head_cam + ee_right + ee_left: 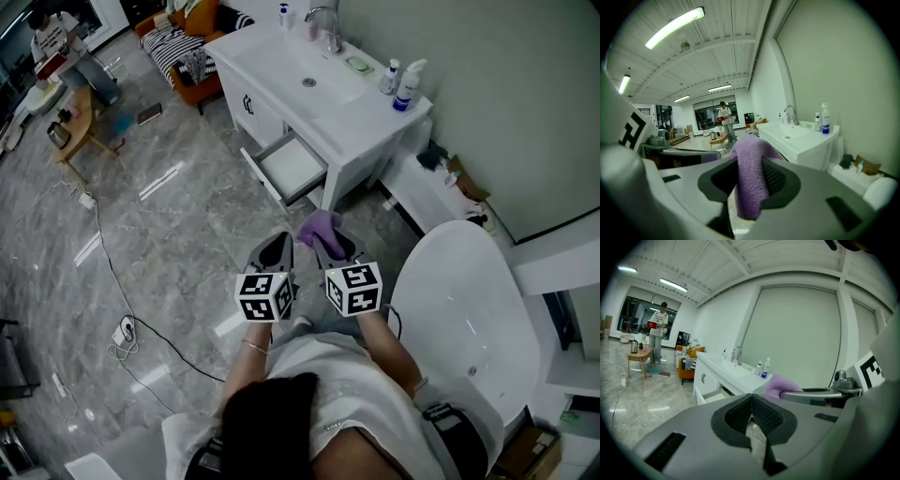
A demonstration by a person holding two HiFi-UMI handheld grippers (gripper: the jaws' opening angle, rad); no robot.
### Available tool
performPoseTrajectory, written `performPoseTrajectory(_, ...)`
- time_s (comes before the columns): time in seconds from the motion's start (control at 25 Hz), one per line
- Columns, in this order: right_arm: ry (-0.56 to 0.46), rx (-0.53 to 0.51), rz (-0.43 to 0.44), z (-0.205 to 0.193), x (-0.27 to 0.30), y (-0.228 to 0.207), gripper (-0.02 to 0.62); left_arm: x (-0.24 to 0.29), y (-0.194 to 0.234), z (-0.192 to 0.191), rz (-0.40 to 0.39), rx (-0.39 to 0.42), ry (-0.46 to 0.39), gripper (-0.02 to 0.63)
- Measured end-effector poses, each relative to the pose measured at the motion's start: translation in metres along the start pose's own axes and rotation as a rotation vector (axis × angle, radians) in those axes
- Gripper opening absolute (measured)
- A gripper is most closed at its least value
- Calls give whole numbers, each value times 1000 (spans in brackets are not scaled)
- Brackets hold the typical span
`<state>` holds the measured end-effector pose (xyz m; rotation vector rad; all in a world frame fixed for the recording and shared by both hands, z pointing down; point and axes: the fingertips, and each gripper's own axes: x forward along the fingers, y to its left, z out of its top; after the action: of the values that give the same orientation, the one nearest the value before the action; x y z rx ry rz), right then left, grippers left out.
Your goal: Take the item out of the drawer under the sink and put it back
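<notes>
Purple cloth [747, 159] hangs pinched between the pads of the right gripper [751, 177], which is closed on a fold of it. The top of the cloth bulges up above the jaws and a tail droops below them. Gripping it near the middle looks deliberate, since a soft, limp thing like this carries best when bunched and is less likely to slip out. The left gripper [752, 416] has its jaws brought together with nothing between them. It is held level with and just beside the right one, probably to keep it out of the way while one tool does the carrying.

In the head view both grippers are raised in front of the person's body, well apart from the white vanity [361, 141]. The cloth is therefore up in the air, clear of the drawer [292, 169] and touching no furniture. That drawer, under the sink [309, 82], is pulled out, and its pale inside appears bare. Leaving it open makes sense, because the cloth can then go straight back in without the handle being worked again.

Judging by this layout, the taking-out half is done and the return is yet to come. The next step calls for stepping closer and lowering the cloth over the open compartment, with care that the loose tail does not snag on the front edge
</notes>
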<state>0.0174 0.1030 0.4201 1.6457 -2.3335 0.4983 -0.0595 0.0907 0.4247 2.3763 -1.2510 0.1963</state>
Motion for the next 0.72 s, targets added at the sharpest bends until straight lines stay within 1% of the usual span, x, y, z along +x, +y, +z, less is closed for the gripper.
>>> performPoseTrajectory(0.2, 12, -8, -9, -1, 10, -6, 130, 8, 7, -5, 9, -9, 16, 5)
performPoseTrajectory(0.32, 16, -17, 6, 0, 21, -4, 130, 11, 15, -3, 19, -19, 10, 5)
performPoseTrajectory(0.48, 11, -38, 37, 7, 39, -8, 132, 23, 29, 6, 40, -22, -15, 5)
performPoseTrajectory(0.72, 5, -40, 57, 24, 72, -19, 132, 45, 45, 21, 52, -7, -16, 5)
